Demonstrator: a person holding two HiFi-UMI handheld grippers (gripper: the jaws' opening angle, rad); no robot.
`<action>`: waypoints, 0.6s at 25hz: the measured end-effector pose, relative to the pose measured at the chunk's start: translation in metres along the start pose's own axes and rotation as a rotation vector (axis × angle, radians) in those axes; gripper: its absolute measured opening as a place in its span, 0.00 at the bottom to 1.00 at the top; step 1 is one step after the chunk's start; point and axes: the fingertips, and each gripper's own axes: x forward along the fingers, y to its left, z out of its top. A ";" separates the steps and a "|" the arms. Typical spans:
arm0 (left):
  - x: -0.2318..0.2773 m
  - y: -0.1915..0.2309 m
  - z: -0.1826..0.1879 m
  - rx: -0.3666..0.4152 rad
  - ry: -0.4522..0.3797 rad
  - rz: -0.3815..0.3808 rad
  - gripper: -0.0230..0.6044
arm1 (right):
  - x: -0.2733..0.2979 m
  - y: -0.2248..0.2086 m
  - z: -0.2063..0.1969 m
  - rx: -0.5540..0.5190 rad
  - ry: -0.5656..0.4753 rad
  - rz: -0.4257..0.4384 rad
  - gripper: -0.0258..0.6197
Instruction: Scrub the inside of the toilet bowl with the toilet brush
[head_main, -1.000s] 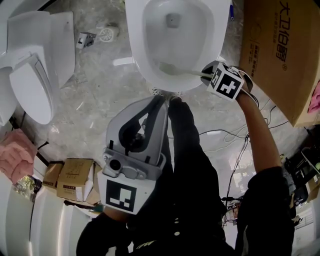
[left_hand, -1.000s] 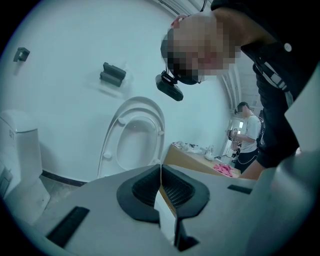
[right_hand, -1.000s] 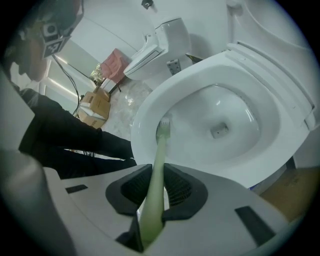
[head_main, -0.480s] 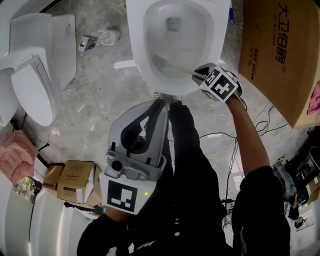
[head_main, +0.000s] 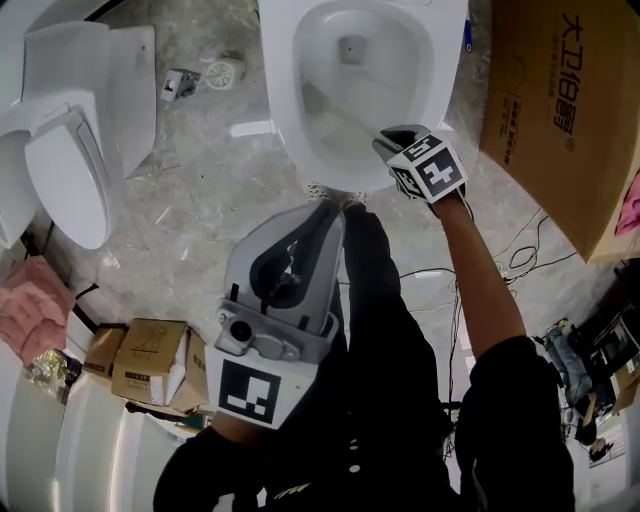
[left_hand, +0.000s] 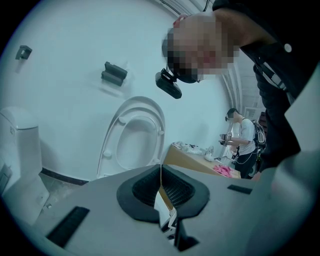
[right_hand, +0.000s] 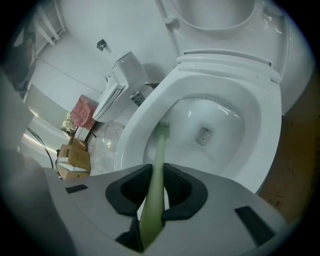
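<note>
The white toilet bowl (head_main: 440, 60) stands open at the top of the head view. My right gripper (head_main: 388, 140) hovers over its near right rim, shut on the pale green toilet brush handle (right_hand: 156, 175). The handle slants down into the bowl, and the brush head (right_hand: 163, 129) presses against the left inner wall, left of the drain hole (right_hand: 202, 135). In the head view the brush head (head_main: 310, 98) shows low on that left wall. My left gripper (head_main: 322, 218) is held back near my body, jaws shut on nothing, pointing toward the bowl's front edge.
A second toilet (head_main: 70, 150) with its lid down stands at the left. A large cardboard box (head_main: 560, 110) stands right of the bowl. Small boxes (head_main: 150, 360), a pink cloth (head_main: 30, 310), loose fittings (head_main: 215, 68) and cables (head_main: 500, 270) lie on the marble floor.
My right gripper has shifted left and nearer the bowl, and the brush head has swept from the near wall up along the left inner wall. The left gripper has hardly moved.
</note>
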 end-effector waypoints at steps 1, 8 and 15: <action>0.000 0.000 0.000 -0.001 0.000 0.000 0.09 | 0.001 0.000 0.004 0.020 -0.012 -0.007 0.18; 0.001 0.000 -0.001 -0.008 0.000 0.002 0.09 | 0.008 -0.005 0.029 0.140 -0.089 -0.072 0.18; 0.003 0.001 -0.002 -0.007 0.004 0.002 0.09 | 0.008 -0.018 0.051 0.225 -0.146 -0.117 0.18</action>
